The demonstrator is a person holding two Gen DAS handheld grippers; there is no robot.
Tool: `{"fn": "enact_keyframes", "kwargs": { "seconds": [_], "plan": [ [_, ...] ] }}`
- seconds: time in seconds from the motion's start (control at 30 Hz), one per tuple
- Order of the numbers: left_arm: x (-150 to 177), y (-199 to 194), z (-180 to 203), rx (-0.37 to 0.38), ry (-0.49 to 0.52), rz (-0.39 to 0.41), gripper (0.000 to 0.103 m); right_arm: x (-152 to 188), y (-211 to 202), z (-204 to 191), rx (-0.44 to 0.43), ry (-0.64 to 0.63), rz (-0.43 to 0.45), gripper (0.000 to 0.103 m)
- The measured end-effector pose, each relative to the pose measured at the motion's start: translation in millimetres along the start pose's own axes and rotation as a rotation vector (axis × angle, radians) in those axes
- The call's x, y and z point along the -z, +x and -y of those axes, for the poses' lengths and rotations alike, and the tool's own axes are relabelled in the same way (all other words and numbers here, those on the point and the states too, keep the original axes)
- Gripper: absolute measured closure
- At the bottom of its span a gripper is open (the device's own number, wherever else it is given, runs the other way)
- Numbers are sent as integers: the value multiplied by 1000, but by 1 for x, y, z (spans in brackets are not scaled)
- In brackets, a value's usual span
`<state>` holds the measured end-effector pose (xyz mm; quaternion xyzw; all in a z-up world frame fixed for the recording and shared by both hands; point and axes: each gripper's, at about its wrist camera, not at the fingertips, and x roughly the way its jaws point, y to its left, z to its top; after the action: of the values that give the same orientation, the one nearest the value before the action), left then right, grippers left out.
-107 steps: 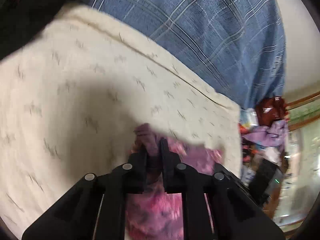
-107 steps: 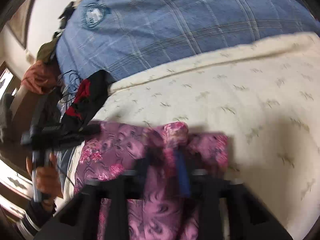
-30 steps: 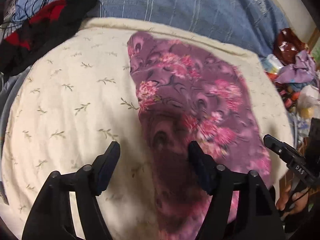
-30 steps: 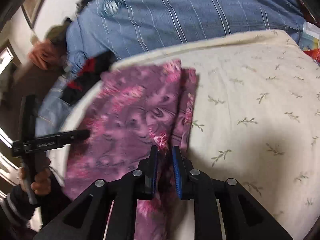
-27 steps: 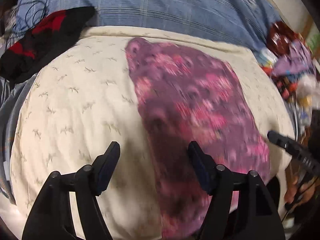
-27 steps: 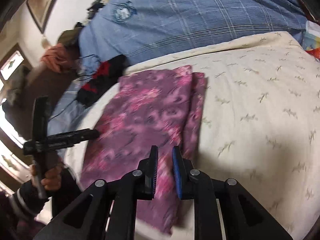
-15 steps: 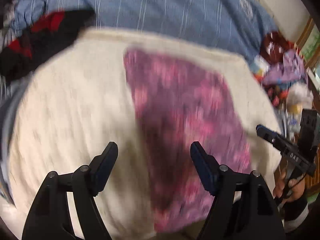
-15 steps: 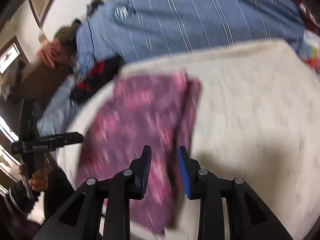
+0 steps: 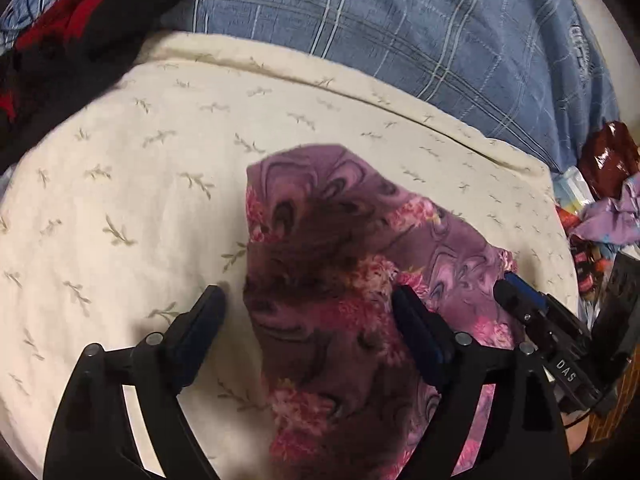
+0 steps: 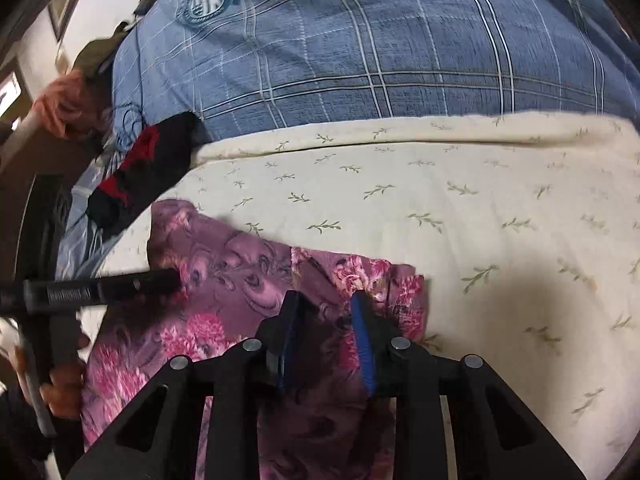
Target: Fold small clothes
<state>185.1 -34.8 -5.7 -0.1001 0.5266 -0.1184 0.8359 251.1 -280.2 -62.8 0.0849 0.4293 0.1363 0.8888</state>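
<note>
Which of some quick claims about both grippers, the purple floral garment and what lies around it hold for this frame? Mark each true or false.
1. The purple floral garment lies on a cream leaf-print cover. True.
2. The left gripper is shut on the garment. False: its jaws stand wide open above the cloth.
3. The right gripper is open over the garment's right part. True.
4. A black and red cloth lies on top of the purple garment. False: it lies beyond it, at the edge of the cream cover.
5. A blue plaid fabric lies beyond the cream cover. True.
</note>
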Motion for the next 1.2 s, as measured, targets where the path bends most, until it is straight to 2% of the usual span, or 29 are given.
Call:
{"fn": "enact_keyframes", "kwargs": {
  "seconds": [0.03, 0.13, 0.2, 0.23, 0.3, 0.33, 0.4, 0.47, 0.57, 0.67, 0.73, 0.8, 0.9, 1.0, 1.07, 1.13, 1.2],
  "plan": [
    [2, -11, -3, 19, 3, 13, 18, 0, -10, -1, -8, 11, 9, 75],
    [20, -37, -6, 73, 16, 53, 18, 15, -40, -5, -135, -6, 46, 73],
    [37, -37, -4, 69, 38, 39, 18, 32, -43, -9, -175, -27, 17, 74],
    [50, -29, -3, 49, 53, 18, 18, 43, -37, -9, -150, -43, -18, 74],
    [61, -14, 1, 4, 72, -11, 15, 54, -37, -7, -128, -43, 18, 72],
    [63, -18, 2, -2, 74, 12, 16, 54, -40, -5, -129, -3, 6, 71],
    [61, -34, 0, 29, 55, 7, 16, 52, -50, 5, -151, 94, 8, 70],
    [62, -54, -7, 54, 49, 37, 16, 55, -64, 21, -149, 176, 29, 59],
    [69, -66, -23, 45, 32, 35, 16, 74, -81, 48, -100, 257, 29, 55],
    [83, -64, -35, 53, -18, -13, 16, 95, -87, 62, -68, 317, 4, 55],
    [95, -66, -35, 56, -40, -29, 16, 106, -94, 62, -44, 337, -1, 55],
    [107, -70, -28, 39, -36, -23, 16, 114, -101, 53, 29, 332, -22, 47],
    [126, -83, -7, -51, 40, 22, 16, 122, -113, 33, 119, 276, -59, 37],
    [149, -96, 12, -146, 117, 80, 16, 125, -126, 4, 226, 204, -87, 22],
    [167, -103, 22, -172, 154, 125, 16, 127, -135, -15, 304, 166, -89, 5],
    [181, -109, 26, -181, 172, 167, 16, 131, -139, -29, 358, 124, -110, 3],
    [193, -114, 31, -199, 198, 197, 16, 138, -149, -42, 392, 86, -67, 3]
  ]
}}
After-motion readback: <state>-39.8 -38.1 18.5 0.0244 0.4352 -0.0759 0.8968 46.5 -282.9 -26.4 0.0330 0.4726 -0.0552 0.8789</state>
